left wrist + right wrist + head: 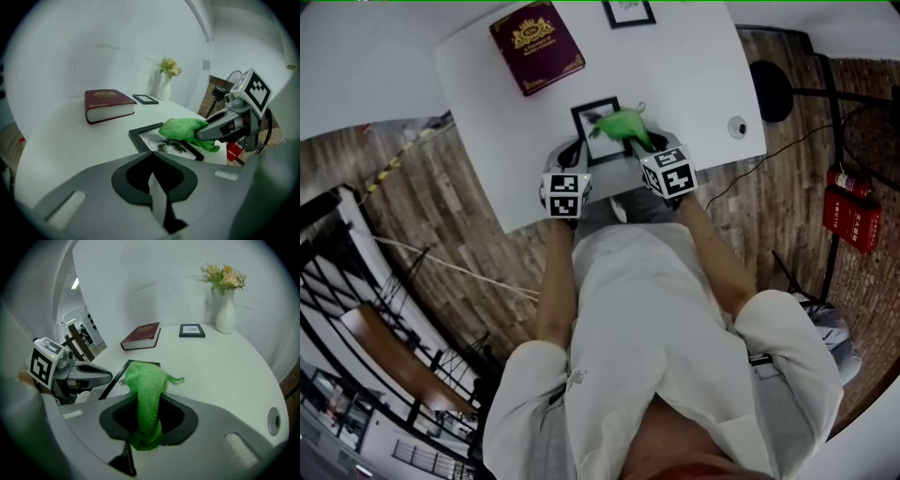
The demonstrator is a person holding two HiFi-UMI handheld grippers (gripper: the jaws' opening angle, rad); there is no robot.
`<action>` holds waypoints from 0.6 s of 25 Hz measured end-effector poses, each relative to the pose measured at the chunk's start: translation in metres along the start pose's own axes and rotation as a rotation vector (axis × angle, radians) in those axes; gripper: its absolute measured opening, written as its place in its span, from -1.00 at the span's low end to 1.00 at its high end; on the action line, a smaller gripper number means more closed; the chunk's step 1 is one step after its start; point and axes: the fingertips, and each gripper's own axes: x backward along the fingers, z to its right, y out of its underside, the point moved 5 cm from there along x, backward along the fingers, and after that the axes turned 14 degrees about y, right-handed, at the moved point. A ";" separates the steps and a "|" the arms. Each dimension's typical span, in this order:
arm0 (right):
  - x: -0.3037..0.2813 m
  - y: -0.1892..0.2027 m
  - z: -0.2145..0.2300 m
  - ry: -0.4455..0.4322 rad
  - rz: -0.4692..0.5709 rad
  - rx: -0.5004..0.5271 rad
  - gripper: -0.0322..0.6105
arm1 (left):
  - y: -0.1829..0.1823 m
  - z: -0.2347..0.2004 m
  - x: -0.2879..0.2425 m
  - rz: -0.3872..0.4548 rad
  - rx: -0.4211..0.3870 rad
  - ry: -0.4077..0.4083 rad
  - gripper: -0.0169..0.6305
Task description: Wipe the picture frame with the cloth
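A black picture frame (pixel 592 131) lies flat near the front edge of the white table (pixel 694 75). A green cloth (pixel 622 125) rests on its right part, and my right gripper (pixel 641 142) is shut on it. In the right gripper view the cloth (pixel 146 390) runs up from between the jaws and bunches over the frame's edge (pixel 113 378). My left gripper (pixel 572 155) is at the frame's left side, shut with nothing between its jaws. Its own view shows the frame (pixel 138 139) just ahead, with the cloth (pixel 183 129) and the right gripper (pixel 213 129) over it.
A dark red book (pixel 536 35) lies at the back left of the table. A small black frame (pixel 629 12) and a white vase of flowers (pixel 226 310) stand at the back. A small round object (pixel 738 127) sits near the right edge. A red fire extinguisher (pixel 853 216) is on the floor.
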 end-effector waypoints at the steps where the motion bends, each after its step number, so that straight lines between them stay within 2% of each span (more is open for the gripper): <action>1: 0.003 -0.003 0.004 -0.003 0.017 0.006 -0.61 | -0.001 0.000 0.004 0.013 0.012 -0.013 -0.89; 10: 0.046 -0.039 0.017 -0.026 0.254 0.108 -0.62 | -0.026 0.022 0.035 0.099 -0.007 -0.097 -0.89; 15: 0.058 -0.053 0.021 -0.057 0.317 0.112 -0.63 | -0.036 0.036 0.045 0.113 -0.024 -0.131 -0.89</action>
